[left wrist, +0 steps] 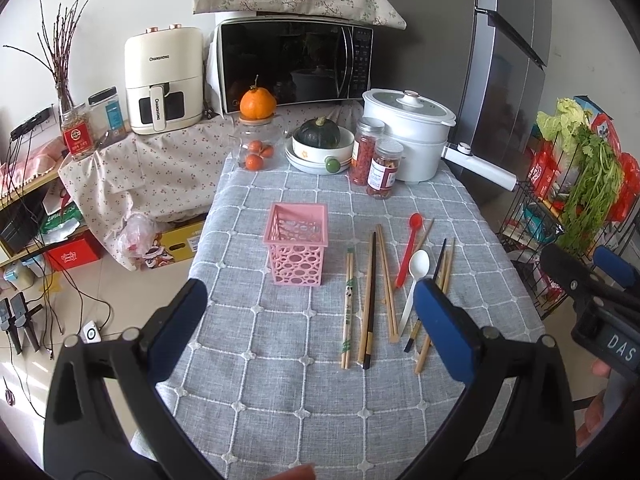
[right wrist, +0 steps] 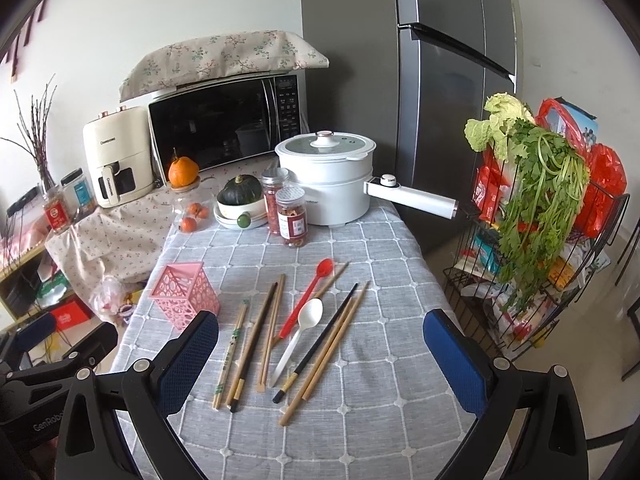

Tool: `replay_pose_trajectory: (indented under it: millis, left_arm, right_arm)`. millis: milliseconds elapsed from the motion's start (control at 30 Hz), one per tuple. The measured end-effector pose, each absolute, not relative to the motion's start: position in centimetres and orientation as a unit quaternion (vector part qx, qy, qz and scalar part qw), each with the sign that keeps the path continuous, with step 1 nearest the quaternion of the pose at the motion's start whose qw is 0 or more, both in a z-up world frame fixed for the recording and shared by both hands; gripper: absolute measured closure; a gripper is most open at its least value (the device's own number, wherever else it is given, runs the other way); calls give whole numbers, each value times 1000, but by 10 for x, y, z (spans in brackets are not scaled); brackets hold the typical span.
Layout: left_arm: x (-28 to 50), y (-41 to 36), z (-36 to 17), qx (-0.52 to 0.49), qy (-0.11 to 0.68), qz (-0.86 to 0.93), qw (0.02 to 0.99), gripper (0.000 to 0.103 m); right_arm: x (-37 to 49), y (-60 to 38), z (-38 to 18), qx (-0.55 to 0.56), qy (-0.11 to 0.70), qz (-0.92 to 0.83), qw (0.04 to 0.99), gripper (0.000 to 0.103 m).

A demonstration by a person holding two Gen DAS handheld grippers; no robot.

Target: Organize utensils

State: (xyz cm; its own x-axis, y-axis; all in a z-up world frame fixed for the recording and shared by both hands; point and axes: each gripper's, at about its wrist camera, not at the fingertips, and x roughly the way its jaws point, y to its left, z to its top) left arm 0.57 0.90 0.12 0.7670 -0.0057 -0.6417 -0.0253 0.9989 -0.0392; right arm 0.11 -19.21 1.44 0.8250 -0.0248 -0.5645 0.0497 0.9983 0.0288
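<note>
While both tools hang above the near edge of the worktop (left wrist: 280, 400), nothing is gripped. Furthest left, the left hand-held gripper (left wrist: 310, 320) has its blue pads spread wide and empty over the grey checked cloth. Just beyond it stands the pink basket (left wrist: 297, 240), upright with its open top showing, apart from the utensils. To the right of the basket the utensils lie flat in a loose row on the cloth: a printed bamboo chopstick pair (left wrist: 349, 304), then a dark chopstick (left wrist: 371, 296) beside a plain wooden pair (left wrist: 386, 280), then the red spoon (left wrist: 409, 248) with the white spoon (left wrist: 414, 284) overlapping its handle end, and last a black chopstick with wooden ones (right wrist: 320, 360). The right hand-held gripper (right wrist: 320, 344) hovers over these last pieces, its jaws also wide apart and holding nothing. At the far end of the worktop sit a white electric pot (right wrist: 326, 176), two lidded jars (right wrist: 286, 208) and a bowl holding a green squash (right wrist: 240, 194). Right of the worktop, a wire rack (right wrist: 560, 280) carries leafy greens.
</note>
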Motion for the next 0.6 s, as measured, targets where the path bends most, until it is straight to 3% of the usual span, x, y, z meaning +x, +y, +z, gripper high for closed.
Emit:
replay_pose_trajectory:
  millis: [600]
  left_arm:
    - [8,10,4,-25,338,-2,941,1]
  right_arm:
    - [2,-191,15,20,296,-17,955,0]
